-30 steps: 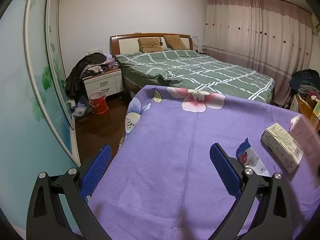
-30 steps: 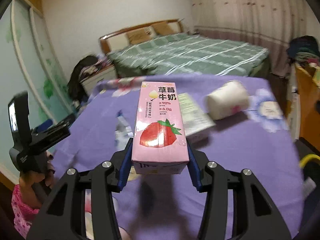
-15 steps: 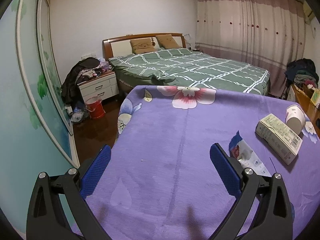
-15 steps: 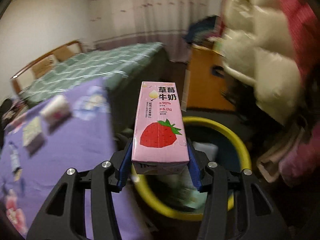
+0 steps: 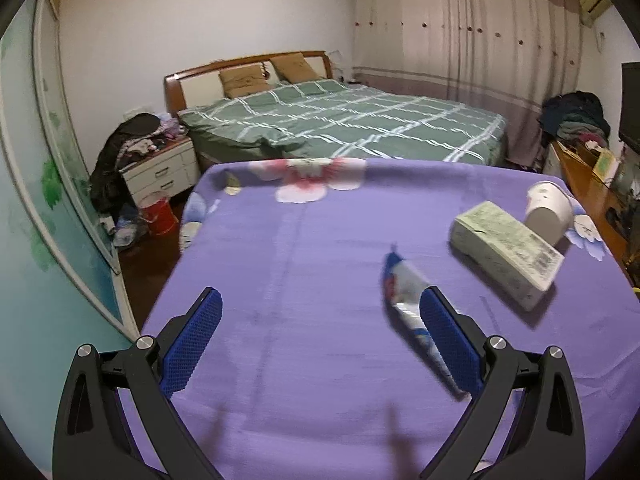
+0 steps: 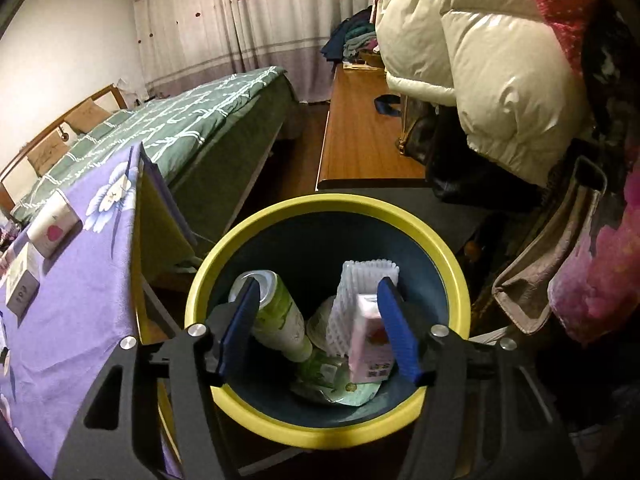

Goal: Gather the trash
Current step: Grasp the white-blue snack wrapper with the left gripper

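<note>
My right gripper [image 6: 318, 312] is open above a yellow-rimmed bin [image 6: 448, 264]. The pink strawberry milk carton [image 6: 368, 344] lies inside the bin with a green can [image 6: 280, 320], white foam net [image 6: 360, 284] and other wrappers. My left gripper [image 5: 320, 320] is open and empty over the purple cloth table [image 5: 300, 280]. On the table lie a blue-white wrapper [image 5: 404, 292], a pale green carton [image 5: 508, 252] on its side and a white paper cup [image 5: 548, 208]. The cup [image 6: 54, 228] and carton [image 6: 22, 280] also show in the right wrist view.
A green plaid bed [image 5: 340, 124] stands behind the table. A nightstand [image 5: 160, 172] with clothes and a red bucket [image 5: 158, 216] are at the left. A wooden bench [image 6: 360, 136] and hanging jackets [image 6: 480, 60] are beside the bin.
My right gripper swung from the table to over the bin, opened and let the pink carton drop in. My left gripper shifted slightly over the table.
</note>
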The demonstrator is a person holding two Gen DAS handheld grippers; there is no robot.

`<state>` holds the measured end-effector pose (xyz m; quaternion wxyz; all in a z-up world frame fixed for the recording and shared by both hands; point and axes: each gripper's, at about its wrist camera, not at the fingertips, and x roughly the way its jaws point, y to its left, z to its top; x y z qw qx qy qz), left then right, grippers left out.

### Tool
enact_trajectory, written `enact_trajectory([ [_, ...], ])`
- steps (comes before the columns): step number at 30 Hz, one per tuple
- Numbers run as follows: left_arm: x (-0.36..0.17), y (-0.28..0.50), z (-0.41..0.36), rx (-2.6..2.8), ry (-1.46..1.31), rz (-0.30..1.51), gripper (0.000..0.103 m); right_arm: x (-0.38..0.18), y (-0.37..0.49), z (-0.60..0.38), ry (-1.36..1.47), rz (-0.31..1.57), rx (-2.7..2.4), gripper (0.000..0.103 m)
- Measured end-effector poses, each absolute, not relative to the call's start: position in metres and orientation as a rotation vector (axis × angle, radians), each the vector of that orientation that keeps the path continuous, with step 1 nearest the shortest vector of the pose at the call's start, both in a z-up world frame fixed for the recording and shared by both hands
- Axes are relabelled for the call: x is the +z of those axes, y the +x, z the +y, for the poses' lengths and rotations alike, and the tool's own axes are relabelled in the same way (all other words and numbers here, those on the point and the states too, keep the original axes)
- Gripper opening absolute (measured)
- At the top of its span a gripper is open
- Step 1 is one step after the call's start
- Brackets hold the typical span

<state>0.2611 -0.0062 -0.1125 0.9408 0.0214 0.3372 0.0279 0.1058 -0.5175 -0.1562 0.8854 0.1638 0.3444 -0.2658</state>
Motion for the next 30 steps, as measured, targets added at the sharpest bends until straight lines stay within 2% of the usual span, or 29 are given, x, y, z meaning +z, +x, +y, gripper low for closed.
enact_trajectory([
  [14, -0.142, 0.321, -0.049, 0.041, -0.003, 0.873, 0.096, -0.161, 0.101, -0.526, 0.405, 0.707, -0.517, 0.059],
  [18, -0.157, 0.336, -0.052, 0.043, -0.015, 0.934, 0.08, -0.161, 0.098, -0.531, 0.416, 0.704, -0.52, 0.059],
  [23, -0.165, 0.34, -0.055, 0.043, -0.01, 0.944, 0.07, -0.161, 0.096, -0.533, 0.423, 0.697, -0.518, 0.059],
  [27, -0.16, 0.335, -0.056, 0.014, -0.009, 0.945, 0.051, -0.16, 0.095, -0.533, 0.428, 0.694, -0.513, 0.059],
  [30, -0.158, 0.331, -0.061, -0.012, 0.004, 0.947, 0.045, -0.161, 0.095, -0.533, 0.432, 0.694, -0.509, 0.059],
])
